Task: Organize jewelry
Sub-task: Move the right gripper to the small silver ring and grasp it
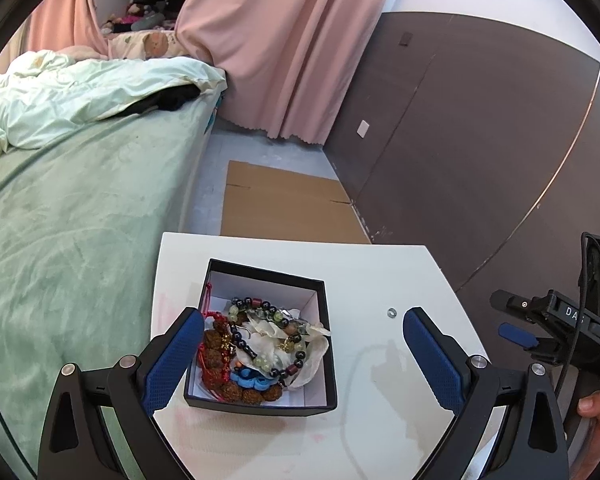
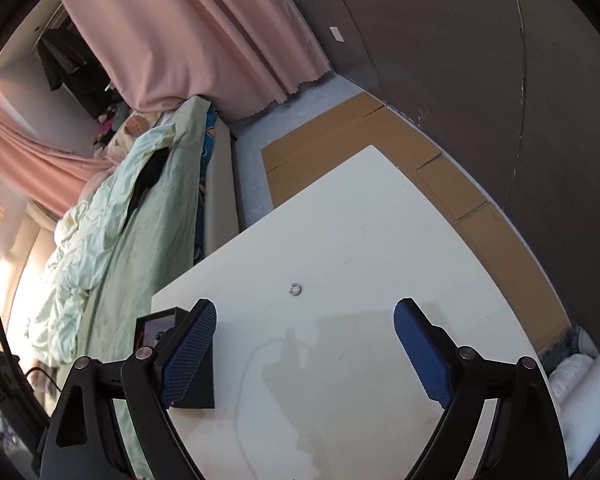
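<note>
While open, black box (image 1: 260, 402) brims with beaded bracelets (image 1: 260, 344), tangled

You are facing a bedroom corner: pink curtains (image 1: 284, 48) hang to a grey floor (image 1: 300, 156) beside a dark brown panelled wall (image 1: 460, 128). A bed (image 1: 72, 216) with a pale green cover and rumpled quilt (image 1: 80, 92) runs along the white table's (image 1: 380, 276) left edge. Flattened cardboard (image 1: 288, 204) lies on the floor beyond the table's far edge. Daylight glows through the curtains.
</note>
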Available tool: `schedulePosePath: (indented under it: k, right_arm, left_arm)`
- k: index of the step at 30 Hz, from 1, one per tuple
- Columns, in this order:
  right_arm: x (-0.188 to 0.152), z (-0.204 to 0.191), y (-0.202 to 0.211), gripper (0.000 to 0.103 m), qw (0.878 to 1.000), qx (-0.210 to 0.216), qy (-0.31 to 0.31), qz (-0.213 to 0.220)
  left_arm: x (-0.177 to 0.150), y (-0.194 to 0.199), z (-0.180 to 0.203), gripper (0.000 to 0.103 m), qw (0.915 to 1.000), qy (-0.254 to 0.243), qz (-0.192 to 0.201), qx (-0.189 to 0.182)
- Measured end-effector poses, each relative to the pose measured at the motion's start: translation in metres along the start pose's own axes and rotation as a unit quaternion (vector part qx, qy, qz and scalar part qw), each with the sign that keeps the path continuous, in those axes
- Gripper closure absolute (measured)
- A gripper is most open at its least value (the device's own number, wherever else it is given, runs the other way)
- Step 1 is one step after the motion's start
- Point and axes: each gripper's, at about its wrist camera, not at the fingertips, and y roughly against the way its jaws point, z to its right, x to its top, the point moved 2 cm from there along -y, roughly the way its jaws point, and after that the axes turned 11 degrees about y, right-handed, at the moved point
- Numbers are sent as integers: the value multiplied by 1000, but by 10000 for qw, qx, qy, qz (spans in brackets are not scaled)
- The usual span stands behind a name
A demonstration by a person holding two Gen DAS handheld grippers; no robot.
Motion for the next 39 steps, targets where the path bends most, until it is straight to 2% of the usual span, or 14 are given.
schedulePosePath:
  k: [4,10,12,14,15,17,21,25,31,39]
  right_arm:
    - [1,2,-11,12,9997,54,85,-233]
    - [1,5,-31,12,9981,-90,193,-575]
    - [2,6,-39,17,9972,-113,282,-687]
    - [2,6,-49,38,9957,-83,352,-857]
    - [2,6,-55,45,9947,-52,367,-957]
    - [1,4,-63,49,9935,-51,415,-1062]
    - [5,-3,-81,61,9917,23,503,-1179]
    - [9,-10,-96,62,9911,-6,552,-1214]
    - [14,-23,-120,73,9883,-117,709,-1346]
    - [15,-39,-131,85,9775,-731,1312,-1482]
  left_arm:
    - [5,-5,-2,3,10000,61,-12,60]
    - [13,-16,-7,3,9996,118,-166,187]
    - [15,-19,-8,5,9996,83,-207,181]
    - [17,-22,-9,9,9995,45,-256,197]
    - [18,-24,-10,11,9994,26,-290,201]
    - [19,-29,-10,16,9991,-1,-377,186]
    - [23,-35,-11,19,9989,18,-458,104]
    - [29,-41,-12,21,9989,-1,-463,71]
    - [36,-50,-16,22,9987,-16,-497,67]
    - [43,-57,-29,23,9981,194,-573,88]
